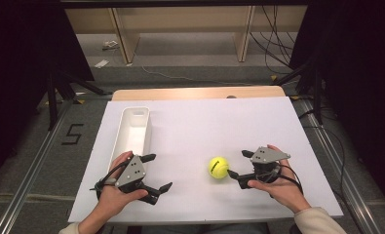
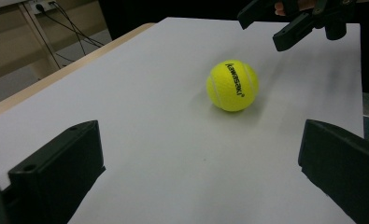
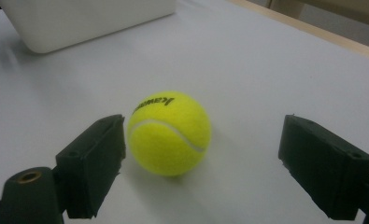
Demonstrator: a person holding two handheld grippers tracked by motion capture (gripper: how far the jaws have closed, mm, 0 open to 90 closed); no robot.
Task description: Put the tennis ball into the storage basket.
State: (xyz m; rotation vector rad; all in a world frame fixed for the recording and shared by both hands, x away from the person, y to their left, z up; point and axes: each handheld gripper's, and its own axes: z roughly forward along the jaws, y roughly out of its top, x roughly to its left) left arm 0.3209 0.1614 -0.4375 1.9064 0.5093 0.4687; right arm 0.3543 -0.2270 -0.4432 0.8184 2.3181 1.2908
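Yellow tennis ball rests on my worktop; my right gripper lies low beside it, jaws apart, and my left gripper gapes too.

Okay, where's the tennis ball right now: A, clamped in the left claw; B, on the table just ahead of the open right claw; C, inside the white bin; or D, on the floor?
B: the tennis ball rests on the white table, just in front of the open right claw, not gripped.
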